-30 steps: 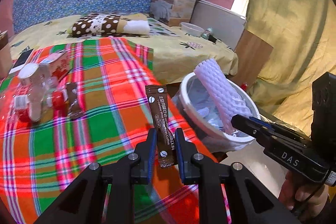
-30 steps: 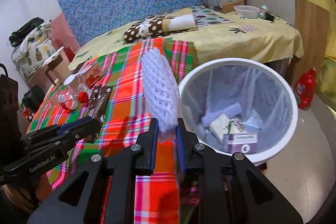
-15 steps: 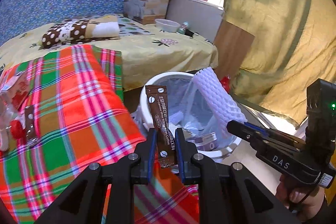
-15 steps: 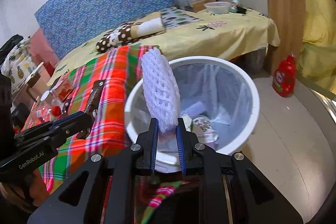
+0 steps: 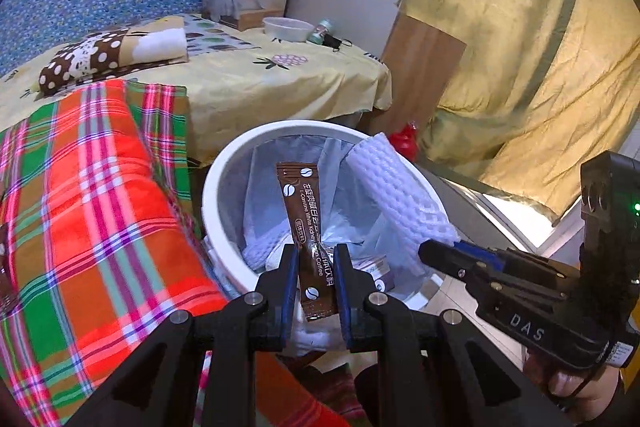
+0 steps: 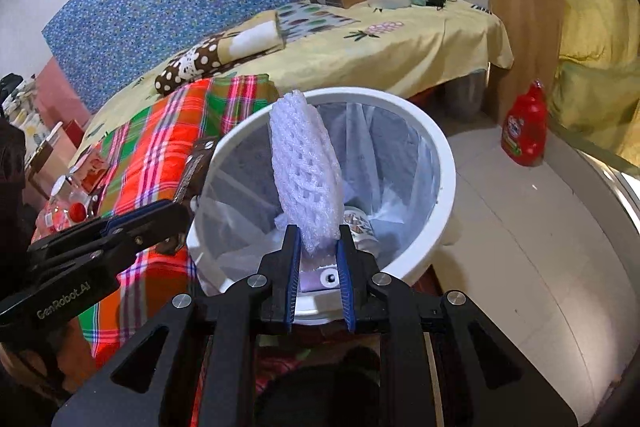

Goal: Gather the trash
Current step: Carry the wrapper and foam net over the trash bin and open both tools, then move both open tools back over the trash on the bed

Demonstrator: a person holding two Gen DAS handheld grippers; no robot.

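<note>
My left gripper (image 5: 314, 255) is shut on a brown coffee sachet (image 5: 304, 211), which stands upright over the near rim of the white lined bin (image 5: 224, 171). My right gripper (image 6: 316, 239) holds a white foam net sleeve (image 6: 304, 167) over the same bin (image 6: 444, 163). Its jaws are opening, while the pads still pinch the net's lower end. Inside the bin lie a small box, a cup and other white scraps. In the right wrist view the left gripper (image 6: 176, 215) and its sachet (image 6: 196, 163) sit at the bin's left rim.
A red and green plaid cloth (image 5: 100, 207) covers the surface left of the bin, with plastic bottles and wrappers (image 6: 68, 195) on it. Beyond is a yellow-sheeted bed (image 5: 280, 79) carrying a box and a bowl. A red bottle (image 6: 524, 131) stands on the tiled floor.
Both grippers have moved to the right, from above the plaid cloth to above the bin, carrying the sachet and the foam net with them.
</note>
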